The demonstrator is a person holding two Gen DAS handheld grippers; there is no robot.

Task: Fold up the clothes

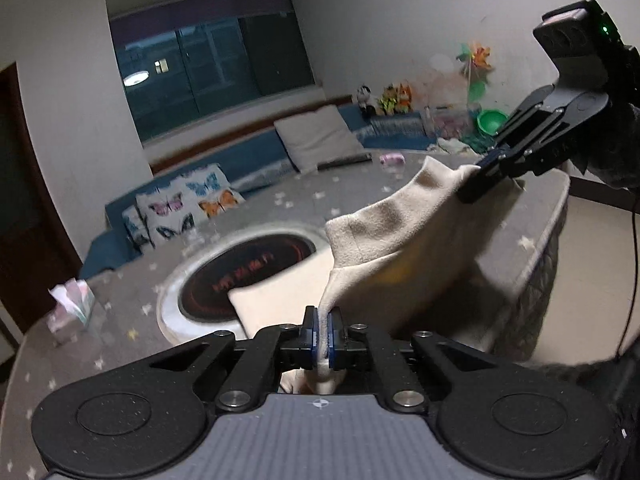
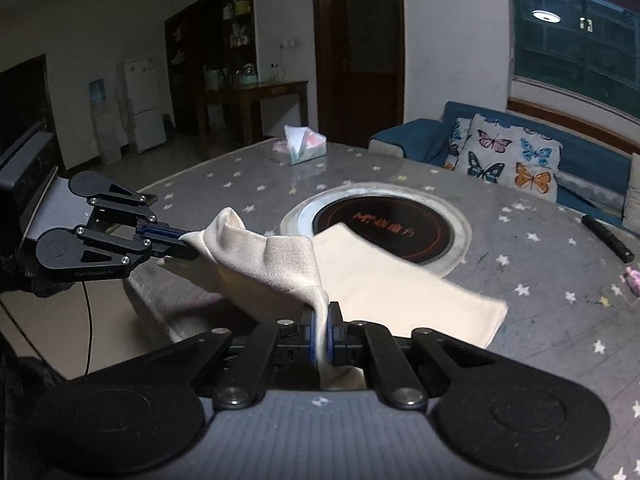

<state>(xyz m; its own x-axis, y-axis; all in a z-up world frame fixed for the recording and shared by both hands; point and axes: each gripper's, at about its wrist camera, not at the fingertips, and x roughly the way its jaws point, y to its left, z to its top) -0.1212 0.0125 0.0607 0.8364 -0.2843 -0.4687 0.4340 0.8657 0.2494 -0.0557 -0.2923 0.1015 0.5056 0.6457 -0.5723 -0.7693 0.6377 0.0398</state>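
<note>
Cloth (image 1: pixel 384 236), cream, fleecy, soft and light by the look; it sags between the two grips and drapes limp, so it should bend anywhere and not hold a crease on its own. Left claw (image 1: pixel 323 334) is pressed together on one corner or edge of it; right claw (image 2: pixel 322 338) likewise pinches another edge, fabric pulled up between the blue pads. Near part is lifted off the bench (image 2: pixel 400 184); the far part lies flat (image 2: pixel 400 280) on the top, overlapping the round dark hotplate (image 2: pixel 384 232) set in the middle. Corners and hems are the best holds, a mid-panel grip would likely bunch it. Not slippery, not fragile, my guess. Whether this is a fold going over or the piece being spread out, cannot tell. Bench top is grey with white stars, glossy, probably lets fabric slide. Tissue box (image 2: pixel 300 146) at the far edge, dark remote (image 2: pixel 608 238) to the right side. Room is dim: blue sofa (image 2: pixel 420 136) with butterfly cushion (image 2: pixel 508 156), window (image 1: pixel 212 68), toys (image 1: pixel 384 98) on the ledge.
</note>
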